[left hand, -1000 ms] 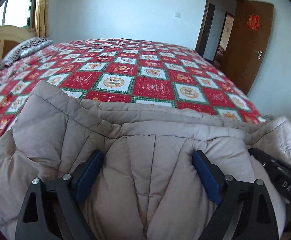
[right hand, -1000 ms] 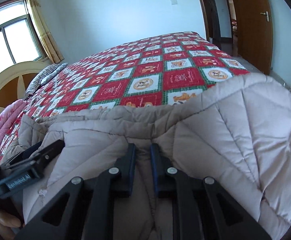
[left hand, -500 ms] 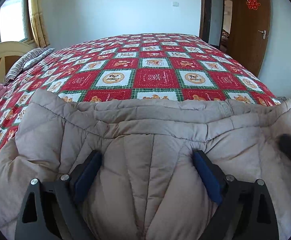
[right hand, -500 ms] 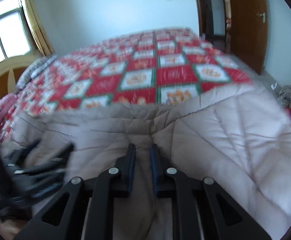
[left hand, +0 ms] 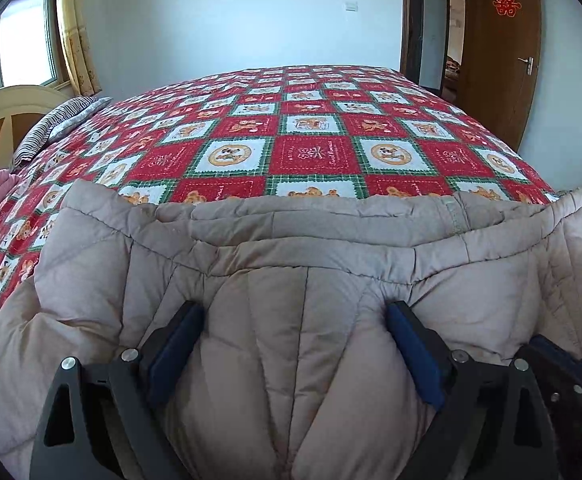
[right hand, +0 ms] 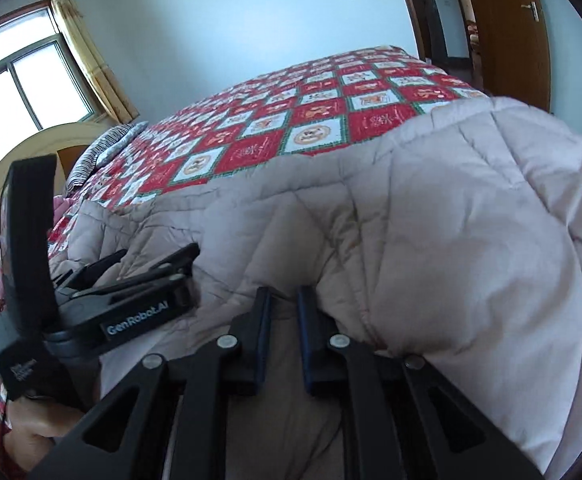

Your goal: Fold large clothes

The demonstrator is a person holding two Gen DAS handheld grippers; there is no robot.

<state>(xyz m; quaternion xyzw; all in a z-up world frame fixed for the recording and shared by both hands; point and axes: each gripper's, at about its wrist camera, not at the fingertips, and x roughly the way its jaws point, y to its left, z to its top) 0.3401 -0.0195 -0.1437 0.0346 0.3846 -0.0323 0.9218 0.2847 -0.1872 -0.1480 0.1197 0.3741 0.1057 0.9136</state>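
Beige quilted coat [left hand: 299,264] is spread across the near edge of the bed, on top of the red checkered bedspread [left hand: 315,152]; its far hem lies towards the middle of the bedspread.

Left gripper [left hand: 295,344]: jaws stand wide apart, with a thick bulge of coat padding filling the gap. Blue pads [left hand: 175,350] are seen against the fabric on both sides; whether they actually press on it cannot be told. In the right wrist view the same left gripper [right hand: 159,264] is seen resting on the coat, left of the right gripper.

Right gripper [right hand: 283,312]: jaws nearly together and closing, only a narrow slot left. A pinched fold of the coat is seen in that slot, fingers [right hand: 261,332] dug into the padding, with fabric bunched up to the right of them.

Striped pillow [left hand: 57,124] lies at the far left of the bedspread, by the headboard [left hand: 9,114]. Wooden door [left hand: 499,52] stands beyond the bedspread's far right corner.
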